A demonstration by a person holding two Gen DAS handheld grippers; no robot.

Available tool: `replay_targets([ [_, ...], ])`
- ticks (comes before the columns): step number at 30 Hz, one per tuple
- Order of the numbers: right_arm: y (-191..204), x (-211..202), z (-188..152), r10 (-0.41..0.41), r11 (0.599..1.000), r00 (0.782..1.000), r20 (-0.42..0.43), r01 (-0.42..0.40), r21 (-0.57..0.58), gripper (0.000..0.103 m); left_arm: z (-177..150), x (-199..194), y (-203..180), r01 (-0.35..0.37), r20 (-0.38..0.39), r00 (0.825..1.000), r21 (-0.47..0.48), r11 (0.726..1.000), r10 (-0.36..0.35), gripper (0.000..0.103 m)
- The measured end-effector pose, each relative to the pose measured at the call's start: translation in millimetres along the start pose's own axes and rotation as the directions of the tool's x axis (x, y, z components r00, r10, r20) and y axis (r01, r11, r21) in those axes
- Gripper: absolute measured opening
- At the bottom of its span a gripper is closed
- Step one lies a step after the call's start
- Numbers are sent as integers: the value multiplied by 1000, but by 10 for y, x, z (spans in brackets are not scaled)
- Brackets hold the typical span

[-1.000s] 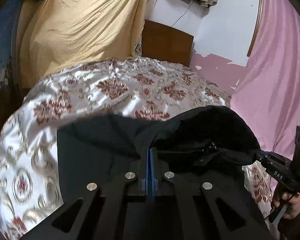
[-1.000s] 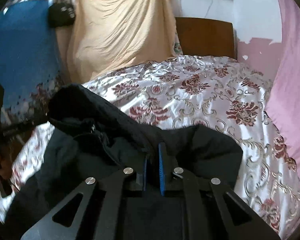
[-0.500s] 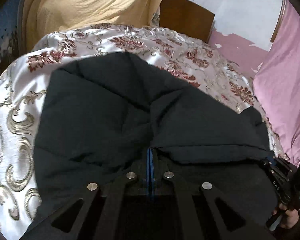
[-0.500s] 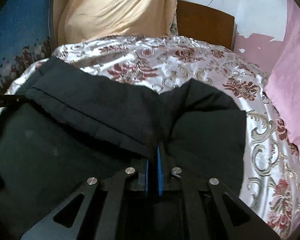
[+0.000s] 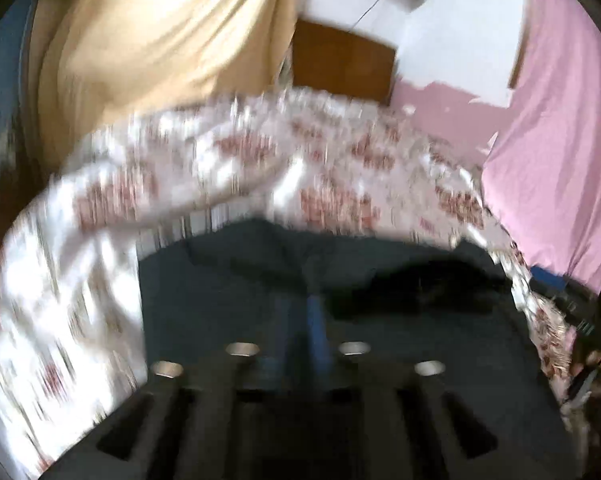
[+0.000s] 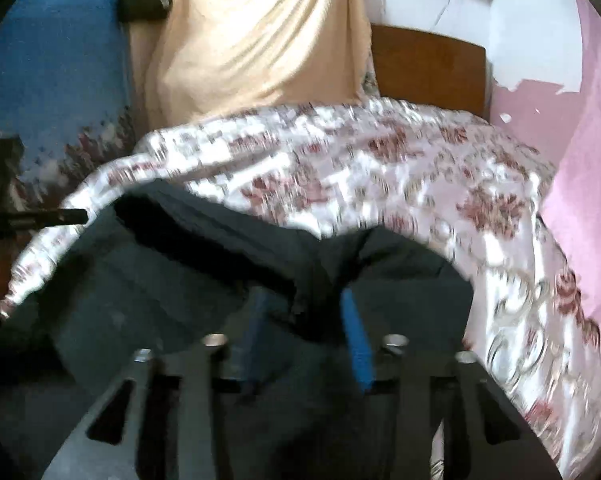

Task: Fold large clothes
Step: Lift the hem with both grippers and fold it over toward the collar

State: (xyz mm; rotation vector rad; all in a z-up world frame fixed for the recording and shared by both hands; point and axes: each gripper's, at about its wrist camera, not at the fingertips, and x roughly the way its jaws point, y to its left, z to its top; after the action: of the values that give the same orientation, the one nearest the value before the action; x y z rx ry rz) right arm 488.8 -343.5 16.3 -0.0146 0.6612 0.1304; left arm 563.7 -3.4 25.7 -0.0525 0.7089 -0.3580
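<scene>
A large black garment [image 5: 228, 300] lies folded on the flowered bedspread [image 5: 220, 168], close under both grippers. My left gripper [image 5: 296, 312] hovers over the garment's near edge. Its jaws are opening, and a narrow gap shows between the blue pads [image 5: 314, 320]; the view is too blurred to tell what lies in the gap. My right gripper [image 6: 304, 320] is also opening its jaws. Its blue pads [image 6: 352, 332] stand well apart, and a loose ridge of the black garment [image 6: 400, 280] lies between them untouched. Each gripper shows at the edge of the other's view.
The flowered bedspread [image 6: 380, 168] stretches away to a wooden headboard [image 6: 428, 68]. A yellow cloth [image 6: 260, 40] hangs behind the bed, a pink curtain [image 6: 580, 160] hangs on the right, and a blue wall [image 6: 60, 60] lies to the left. A hand [image 5: 596, 368] holds the right gripper.
Both grippers were shut on the garment's edge; now their pads have parted and the cloth lies loose. Both views have pulled back, so more of the bedspread and wall shows.
</scene>
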Motion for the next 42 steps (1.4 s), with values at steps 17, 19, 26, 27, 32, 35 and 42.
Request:
replay_targets([
  [17, 392, 981, 30, -47, 989, 984, -172, 21, -148, 36, -98, 1056, -678, 128, -232, 970, 238, 963, -71, 60],
  [19, 419, 1029, -26, -68, 979, 980, -186, 30, -201, 34, -120, 1091, -711, 113, -232, 971, 259, 959, -52, 56],
  [26, 246, 1453, 32, -50, 985, 962, -267, 3, -174, 34, -133, 1463, -696, 92, -294, 956, 235, 968, -19, 56],
  [27, 230, 1480, 15, -41, 987, 963, -265, -3, -164, 34, -143, 1501, -668, 96, -294, 955, 218, 971, -28, 56],
  [32, 171, 1545, -131, -20, 995, 982, -190, 1, -100, 34, -314, 1539, -664, 63, -213, 977, 201, 977, -19, 56],
  [35, 254, 1523, -183, -69, 990, 987, -148, 50, -130, 33, -336, 1507, -679, 50, -184, 983, 211, 976, -11, 57],
  [42, 294, 1443, -192, -99, 986, 989, -108, 83, -147, 34, -355, 1477, -662, 48, -151, 988, 209, 977, -16, 57],
])
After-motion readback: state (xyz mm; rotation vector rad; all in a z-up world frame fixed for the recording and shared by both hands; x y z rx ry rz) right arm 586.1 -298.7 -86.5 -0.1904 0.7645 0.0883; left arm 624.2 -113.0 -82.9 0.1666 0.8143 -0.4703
